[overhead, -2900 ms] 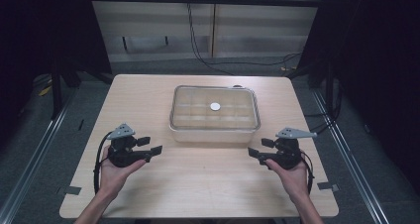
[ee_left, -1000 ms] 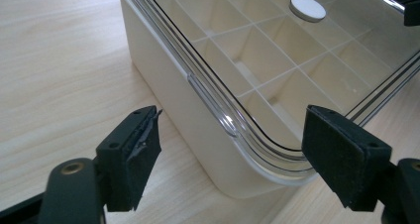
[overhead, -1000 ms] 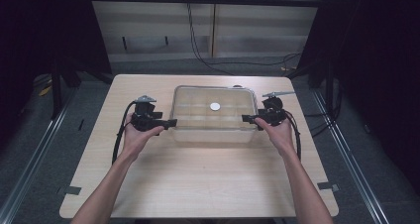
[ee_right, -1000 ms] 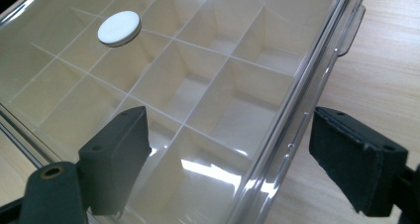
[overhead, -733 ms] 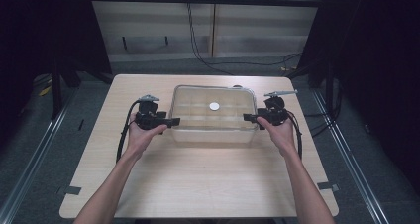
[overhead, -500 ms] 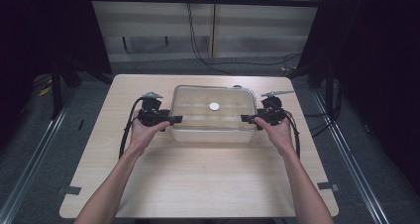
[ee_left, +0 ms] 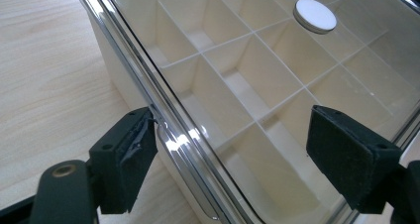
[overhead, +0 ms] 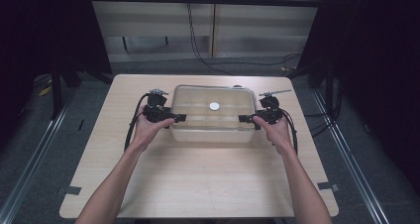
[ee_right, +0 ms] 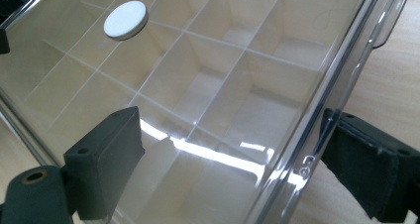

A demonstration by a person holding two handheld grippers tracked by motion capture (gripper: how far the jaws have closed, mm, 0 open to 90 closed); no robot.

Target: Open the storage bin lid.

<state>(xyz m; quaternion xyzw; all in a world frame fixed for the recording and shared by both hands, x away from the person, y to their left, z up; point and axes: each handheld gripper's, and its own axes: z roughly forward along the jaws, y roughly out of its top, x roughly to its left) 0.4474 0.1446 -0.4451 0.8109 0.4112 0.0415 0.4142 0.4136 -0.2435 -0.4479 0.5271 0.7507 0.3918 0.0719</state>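
Two grippers — left, right — are set at opposite short ends of the box mid-table, jaws apart astride each lid rim — neither clamped.

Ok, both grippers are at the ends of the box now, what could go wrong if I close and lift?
1. Both the left gripper and right gripper straddle the clear lid's rim, jaws open. Closing there may lift the lid alone, not the box.
2. The rim is thin and glossy, so it could slip.
3. Uneven lifting could tilt it.
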